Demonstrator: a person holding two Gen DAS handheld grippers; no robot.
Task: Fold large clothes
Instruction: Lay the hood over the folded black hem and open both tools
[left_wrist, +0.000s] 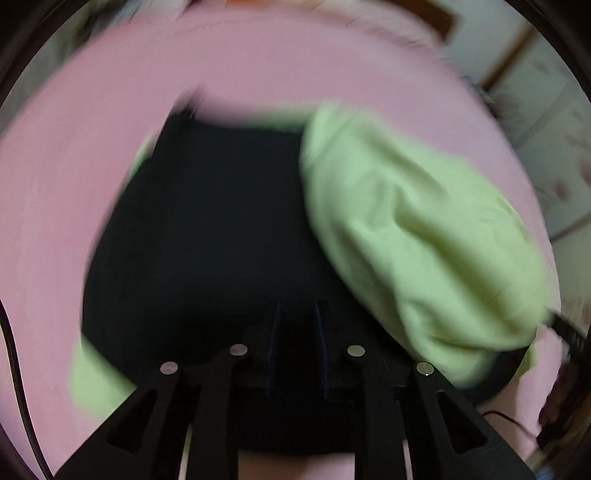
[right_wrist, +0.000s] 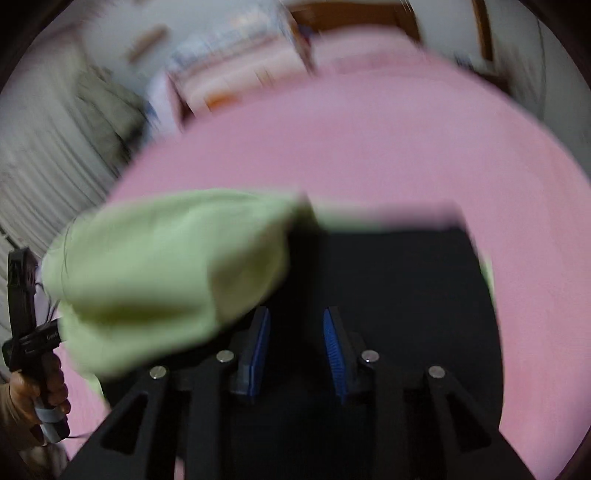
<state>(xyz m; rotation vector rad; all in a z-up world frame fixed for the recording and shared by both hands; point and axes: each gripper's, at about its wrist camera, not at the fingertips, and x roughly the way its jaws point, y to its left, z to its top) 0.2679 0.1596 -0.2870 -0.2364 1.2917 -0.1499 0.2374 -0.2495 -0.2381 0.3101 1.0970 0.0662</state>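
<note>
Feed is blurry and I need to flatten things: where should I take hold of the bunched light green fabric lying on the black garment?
Probably grip the green fabric at its rounded loose end, the side away from the black garment. It lies puffed and overhangs the pink sheet there, so fingers can come from that outer side and pinch it.

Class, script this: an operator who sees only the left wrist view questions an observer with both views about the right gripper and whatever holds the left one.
Operator: Is the right gripper holding anything?
Observer: No. It is open, blue pads apart over the black garment.
Operator: What holds my left gripper?
Observer: A hand grips its handle, left of the green garment in the right wrist view.
</note>
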